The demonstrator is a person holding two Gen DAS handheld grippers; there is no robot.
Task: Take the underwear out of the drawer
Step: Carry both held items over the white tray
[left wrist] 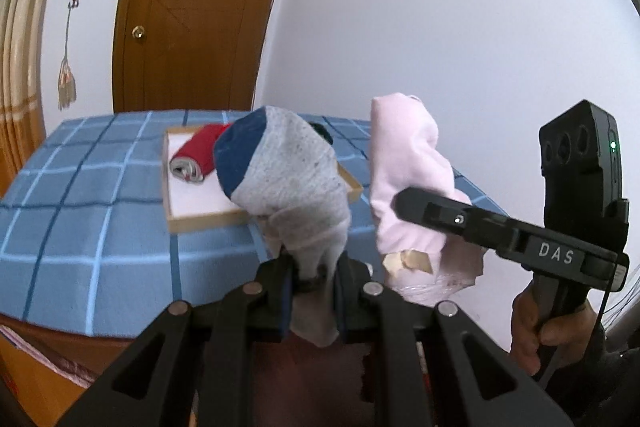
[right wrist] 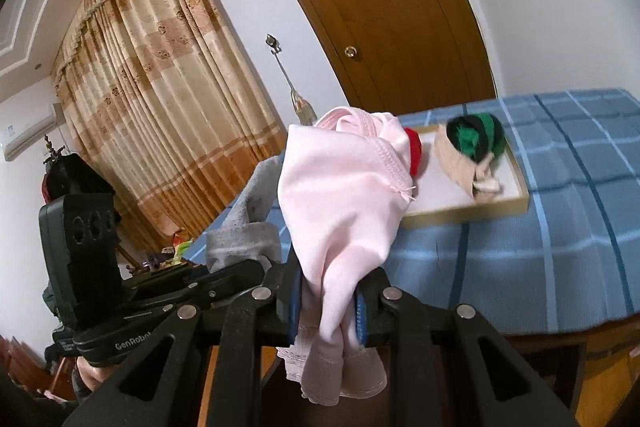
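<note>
My left gripper [left wrist: 312, 287] is shut on a grey garment with a blue patch [left wrist: 288, 179] and holds it up in front of the table. My right gripper [right wrist: 328, 303] is shut on a pale pink underwear piece [right wrist: 344, 195], also held up in the air; it shows in the left wrist view [left wrist: 404, 167] too. The grey garment shows at the left of the right wrist view [right wrist: 248, 227]. A shallow wooden tray [right wrist: 460, 215] with a white floor lies on the blue checked tablecloth [right wrist: 560, 227]. It holds a red rolled item [left wrist: 196, 155] and a green, black and beige bundle [right wrist: 472, 147].
A wooden door [right wrist: 384, 11] stands behind the table. Beige curtains [right wrist: 152, 99] hang at the left. The right gripper's body and the hand on it [left wrist: 560, 323] are at the right of the left wrist view. The table's front edge is close below both grippers.
</note>
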